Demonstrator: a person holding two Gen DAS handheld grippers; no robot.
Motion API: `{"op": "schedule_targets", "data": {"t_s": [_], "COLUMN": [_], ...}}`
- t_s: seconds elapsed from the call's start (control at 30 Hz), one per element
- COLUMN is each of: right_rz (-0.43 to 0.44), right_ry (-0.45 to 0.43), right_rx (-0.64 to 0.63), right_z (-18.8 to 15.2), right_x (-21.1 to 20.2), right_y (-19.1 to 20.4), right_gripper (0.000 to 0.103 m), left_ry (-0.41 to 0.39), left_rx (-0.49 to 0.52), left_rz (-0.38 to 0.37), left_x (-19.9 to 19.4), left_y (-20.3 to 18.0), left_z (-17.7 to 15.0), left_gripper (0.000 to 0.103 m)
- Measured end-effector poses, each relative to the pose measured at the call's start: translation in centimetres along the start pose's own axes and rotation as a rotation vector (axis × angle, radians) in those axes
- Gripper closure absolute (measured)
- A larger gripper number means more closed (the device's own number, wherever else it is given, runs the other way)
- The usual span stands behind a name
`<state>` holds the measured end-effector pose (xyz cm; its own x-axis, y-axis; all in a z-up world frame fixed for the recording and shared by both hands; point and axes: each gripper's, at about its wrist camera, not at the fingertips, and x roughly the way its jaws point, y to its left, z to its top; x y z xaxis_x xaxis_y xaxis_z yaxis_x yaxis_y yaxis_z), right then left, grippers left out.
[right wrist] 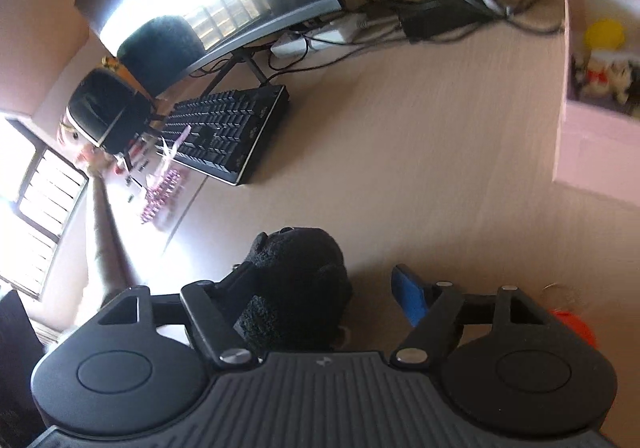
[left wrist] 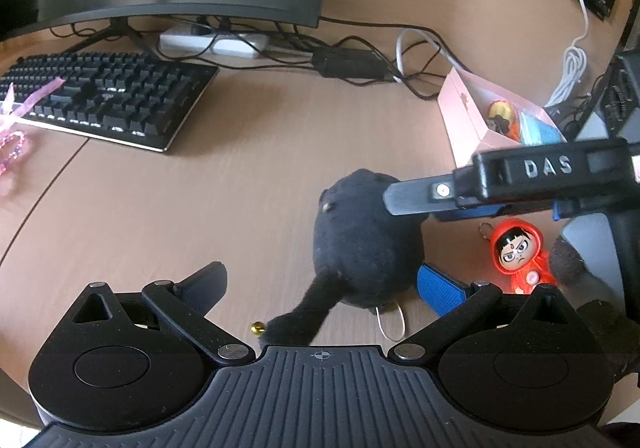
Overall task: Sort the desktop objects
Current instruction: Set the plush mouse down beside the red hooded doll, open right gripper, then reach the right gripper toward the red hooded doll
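Black plush toy fills the near ground of my left view, lying on the worktop between the spread fingers of my left gripper, closer to the blue-padded one than to the other. Neither pad presses on it that I can see, so I read the left gripper as wide open and empty. My right gripper straddles the same toy from the other side: the toy sits against the dark finger on the left of that view, with bare worktop between it and the blue pad. I judge those fingers as fairly wide and not clamping, though I cannot tell whether the dark finger is actually touching the fur. Seen from the left wrist, the toy's long axis runs from its rounded body, away from the camera, down to a thin limb or tail that trails toward me and ends beside a small gold bead. A red hooded figure on a keyring lies just beside the toy, under the right gripper. The pink box, already holding a few small toys, stands further back on the right side, well apart from the plush. Both grippers are about equally near the toy; since the box lies to the right, I think the right hand is better placed to carry it, closing across the body rather than along the tail.
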<state>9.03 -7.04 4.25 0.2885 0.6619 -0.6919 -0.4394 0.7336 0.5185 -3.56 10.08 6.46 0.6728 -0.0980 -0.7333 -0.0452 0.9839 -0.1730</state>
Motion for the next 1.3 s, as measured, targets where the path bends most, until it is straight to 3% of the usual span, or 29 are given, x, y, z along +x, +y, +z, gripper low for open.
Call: {"op": "schedule_targets", "data": {"t_s": [0.17, 0.67, 0.8, 1.03, 1.3], "right_rz": [-0.080, -0.195, -0.243, -0.391, -0.422], "right_ry": [-0.042, -0.118, -0.152, -0.104, -0.098], "right_rx": [-0.101, -0.135, -0.180, -0.294, -0.294], "right_z": [-0.5, -1.5, -2.5, -5.7, -6.3], "right_x": [-1.3, -4.3, -6.5, -7.3, -7.9], "right_y": [0.5, -1.3, -1.9, -3.4, -4.7], "right_gripper": [0.026, 0.026, 0.019, 0.019, 0.019], "left_ry": [0.007, 0.011, 0.012, 0.027, 0.037], "left_rx": [0.015, 0.079, 0.092, 0.123, 0.126], "left_rz": [-0.015, -0.062, -0.067, -0.076, -0.064], "left_x": [0.4, 1.5, 1.9, 2.6, 2.8], "left_y": [-0.8, -3.4, -4.3, -5.9, -6.5], "left_z": [0.1, 0.6, 0.8, 0.9, 0.9], "left_gripper": [0.000, 0.000, 0.000, 0.000, 0.000]}}
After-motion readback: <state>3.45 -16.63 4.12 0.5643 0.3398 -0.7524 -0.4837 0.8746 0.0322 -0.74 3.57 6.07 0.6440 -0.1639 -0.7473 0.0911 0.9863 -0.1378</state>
